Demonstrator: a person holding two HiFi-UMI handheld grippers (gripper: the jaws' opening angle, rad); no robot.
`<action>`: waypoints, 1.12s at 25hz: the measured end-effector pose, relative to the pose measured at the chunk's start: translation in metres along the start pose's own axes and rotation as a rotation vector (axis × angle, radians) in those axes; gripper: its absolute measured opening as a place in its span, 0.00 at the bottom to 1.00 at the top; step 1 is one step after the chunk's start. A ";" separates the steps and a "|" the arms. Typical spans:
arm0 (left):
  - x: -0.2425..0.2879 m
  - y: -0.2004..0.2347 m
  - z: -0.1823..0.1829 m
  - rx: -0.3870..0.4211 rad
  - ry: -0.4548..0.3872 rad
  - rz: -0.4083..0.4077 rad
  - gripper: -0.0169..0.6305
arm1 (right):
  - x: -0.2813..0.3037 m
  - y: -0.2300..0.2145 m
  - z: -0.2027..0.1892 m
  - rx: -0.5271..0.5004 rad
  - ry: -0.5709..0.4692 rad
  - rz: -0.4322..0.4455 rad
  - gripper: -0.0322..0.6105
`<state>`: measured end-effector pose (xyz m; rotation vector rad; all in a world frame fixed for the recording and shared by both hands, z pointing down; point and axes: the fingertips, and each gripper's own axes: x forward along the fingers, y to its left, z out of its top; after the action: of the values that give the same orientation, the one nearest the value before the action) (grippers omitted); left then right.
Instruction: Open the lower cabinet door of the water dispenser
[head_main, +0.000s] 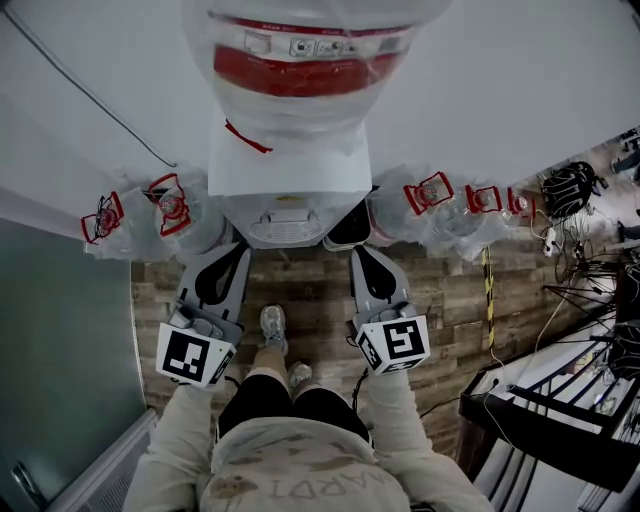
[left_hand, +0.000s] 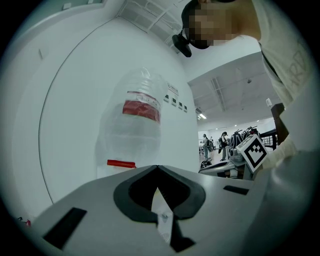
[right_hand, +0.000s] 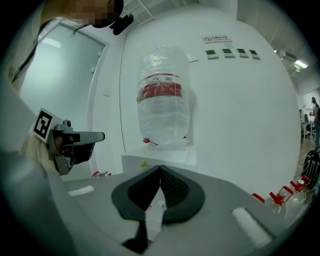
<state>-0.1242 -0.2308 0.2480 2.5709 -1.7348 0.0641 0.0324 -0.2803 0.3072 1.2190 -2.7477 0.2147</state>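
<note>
The white water dispenser (head_main: 285, 165) stands against the wall, topped by a plastic-wrapped water bottle (head_main: 300, 60) with a red label. From above, its lower cabinet door is hidden under its top and tap panel. My left gripper (head_main: 230, 255) and right gripper (head_main: 362, 255) hang side by side just in front of it, both shut with nothing between the jaws. In the left gripper view the left gripper (left_hand: 158, 169) points at the bottle (left_hand: 135, 130). In the right gripper view the right gripper (right_hand: 160, 168) points at the dispenser's body (right_hand: 165, 157); the jaws hide the door.
Several empty bottles with red handles lie on the floor left (head_main: 165, 205) and right (head_main: 440, 200) of the dispenser. A glass panel (head_main: 60, 350) runs along the left. A black rack with cables (head_main: 570, 400) stands at the right. The person's feet (head_main: 272, 325) are on the wooden floor.
</note>
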 end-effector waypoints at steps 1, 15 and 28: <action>-0.001 -0.001 -0.005 -0.003 -0.004 -0.005 0.03 | 0.001 0.001 -0.007 -0.003 0.004 0.005 0.06; 0.009 0.010 -0.126 0.009 0.024 0.004 0.03 | 0.034 -0.013 -0.125 0.003 0.003 0.013 0.07; 0.042 0.014 -0.272 0.038 0.005 -0.030 0.03 | 0.073 -0.045 -0.265 -0.034 -0.029 0.009 0.07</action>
<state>-0.1252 -0.2596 0.5217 2.6206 -1.7089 0.1026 0.0323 -0.3151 0.5833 1.2109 -2.7700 0.1513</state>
